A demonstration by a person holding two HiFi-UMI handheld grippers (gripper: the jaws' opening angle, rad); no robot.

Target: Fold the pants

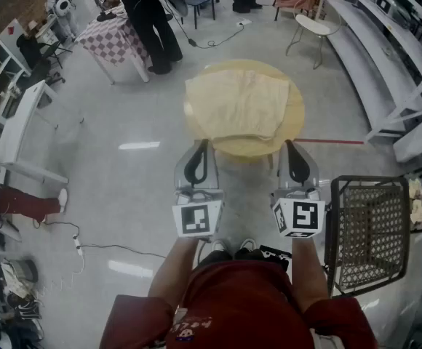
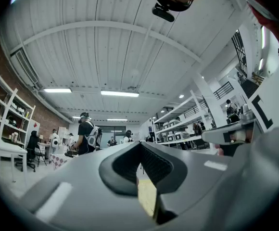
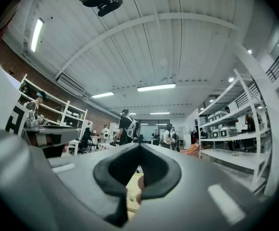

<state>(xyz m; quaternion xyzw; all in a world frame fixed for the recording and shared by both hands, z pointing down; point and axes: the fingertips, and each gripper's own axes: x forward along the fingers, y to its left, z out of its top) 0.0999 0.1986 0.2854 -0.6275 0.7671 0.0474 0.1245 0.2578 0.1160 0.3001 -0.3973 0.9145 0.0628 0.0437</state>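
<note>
Pale yellow pants (image 1: 236,105) lie folded in a rough rectangle on a small round wooden table (image 1: 295,115) ahead of me in the head view. My left gripper (image 1: 197,145) hangs just short of the table's near edge, jaws shut and empty. My right gripper (image 1: 291,146) hovers level with it at the table's near right rim, also shut with nothing held. In the left gripper view the shut jaws (image 2: 140,145) fill the lower frame, with a sliver of the yellow table (image 2: 147,196) below. The right gripper view shows its closed jaws (image 3: 139,146) the same way.
A black wire basket (image 1: 368,227) stands at my right. White shelving (image 1: 407,64) runs along the right wall, a white chair (image 1: 313,26) beyond the table. A person (image 1: 149,20) stands by a checkered table (image 1: 113,38) at back left. Cables (image 1: 87,246) trail on the floor at left.
</note>
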